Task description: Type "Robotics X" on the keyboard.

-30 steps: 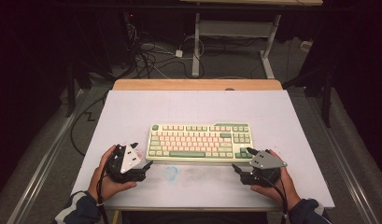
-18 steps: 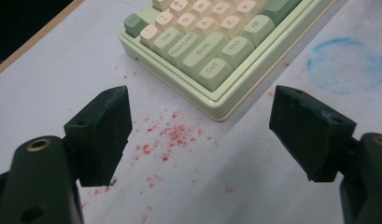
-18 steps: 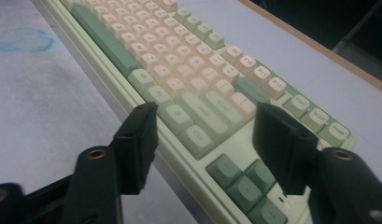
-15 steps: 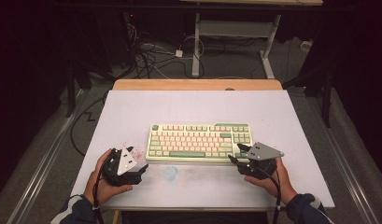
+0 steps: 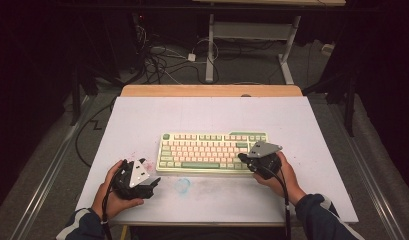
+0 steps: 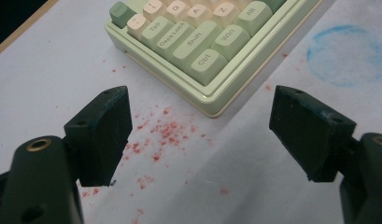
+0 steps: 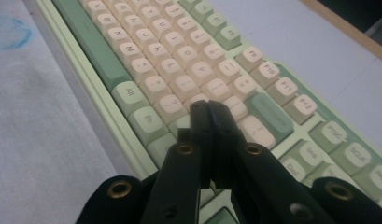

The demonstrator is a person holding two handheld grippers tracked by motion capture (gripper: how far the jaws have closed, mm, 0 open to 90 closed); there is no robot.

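Now the right gripper [image 5: 243,158] had come in over the right end of the keyboard [image 5: 212,151], where a second back it sat off the board's right corner on the table [image 5: 202,112]. Its jaws had just been closing and stood pressed together with nothing between them, the tips poised just above the keys around the right Shift in the right gripper view [image 7: 208,108]. That looked like a single poking point made ready for a key press; whether it already touched a cap I could not tell. The left gripper [image 5: 151,184] rested near the table's front edge, well left of the board's near corner, jaws spread wide and empty, framing the Ctrl key [image 6: 207,65]. The keyboard lay flat at mid-table, a blue ring stain [image 5: 182,185] just before it
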